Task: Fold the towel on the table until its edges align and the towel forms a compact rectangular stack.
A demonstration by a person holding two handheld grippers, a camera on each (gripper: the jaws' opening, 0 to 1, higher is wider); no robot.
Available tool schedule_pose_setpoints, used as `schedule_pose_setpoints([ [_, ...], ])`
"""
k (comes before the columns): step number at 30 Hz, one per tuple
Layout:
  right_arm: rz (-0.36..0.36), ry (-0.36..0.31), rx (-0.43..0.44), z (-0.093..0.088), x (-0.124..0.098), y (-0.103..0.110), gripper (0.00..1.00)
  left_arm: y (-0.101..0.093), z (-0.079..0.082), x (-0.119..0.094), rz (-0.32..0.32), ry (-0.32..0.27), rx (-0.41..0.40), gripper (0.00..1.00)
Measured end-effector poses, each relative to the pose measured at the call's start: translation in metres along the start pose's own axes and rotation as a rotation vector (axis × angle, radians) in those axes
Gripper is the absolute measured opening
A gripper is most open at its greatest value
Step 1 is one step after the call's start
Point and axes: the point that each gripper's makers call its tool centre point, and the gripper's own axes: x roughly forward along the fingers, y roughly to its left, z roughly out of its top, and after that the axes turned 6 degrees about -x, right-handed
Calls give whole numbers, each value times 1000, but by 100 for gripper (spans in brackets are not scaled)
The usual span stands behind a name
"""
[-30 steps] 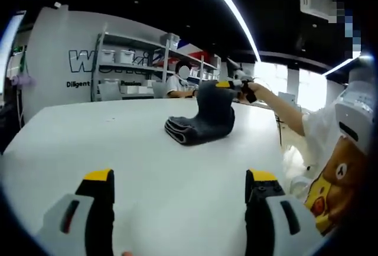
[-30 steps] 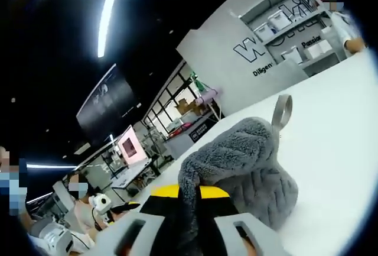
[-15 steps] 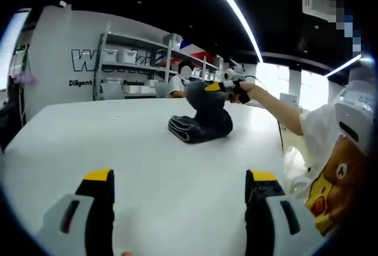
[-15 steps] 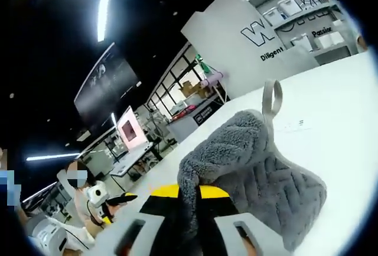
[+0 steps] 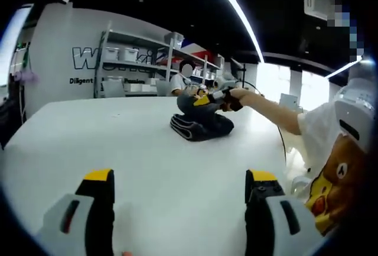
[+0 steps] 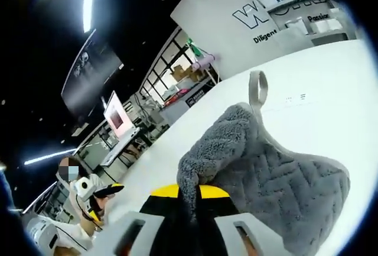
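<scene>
The right tool (image 6: 188,200) pinches one edge of the grey towel (image 6: 266,161) between its yellow-tipped jaws, which are pressed together on the cloth; the rest of the towel spreads ahead of and to the right of that tool, its quilted face up and a small hanging loop (image 6: 257,87) standing at the far edge. In the left gripper view the towel (image 5: 198,125) sits as a partly folded bundle far ahead of the left tool (image 5: 180,194), well apart from it, with layered edges showing at its near left end and its long axis running roughly across the view. The right tool (image 5: 207,98) reaches in from the right, just above the bundle, carried on the person's outstretched arm (image 5: 269,111). The left tool has its jaws spread wide with nothing between them and rests low over the white desk (image 5: 118,149). The right tool is therefore the nearer one by far, and the coming move appears to turn on laying the pinched edge down over the bundle so that edges meet. The desk (image 6: 319,84) is smooth, white and bare around the towel. Beyond it stand a white wall with lettering (image 5: 88,61), shelves holding white bins (image 5: 133,61), long ceiling lights (image 5: 233,10), and seated people at benches farther back.
</scene>
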Motion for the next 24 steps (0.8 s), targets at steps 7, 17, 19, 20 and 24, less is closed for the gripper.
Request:
schedule_pose_setpoints([
  [7,-8,40,-5,-10,12,-5,9,0,-1,2,2,6,-3,96],
  [17,-25,52,-25,-12,10,-4,9,0,-2,3,2,9,-3,96],
  [19,-31,51,-28,-11,9,-3,10,-1,-2,3,2,9,-2,96],
  [20,-33,46,-24,-11,8,0,11,-1,-2,3,2,8,-2,96],
  [24,-25,30,-21,-6,2,6,16,-2,0,2,2,3,0,96],
])
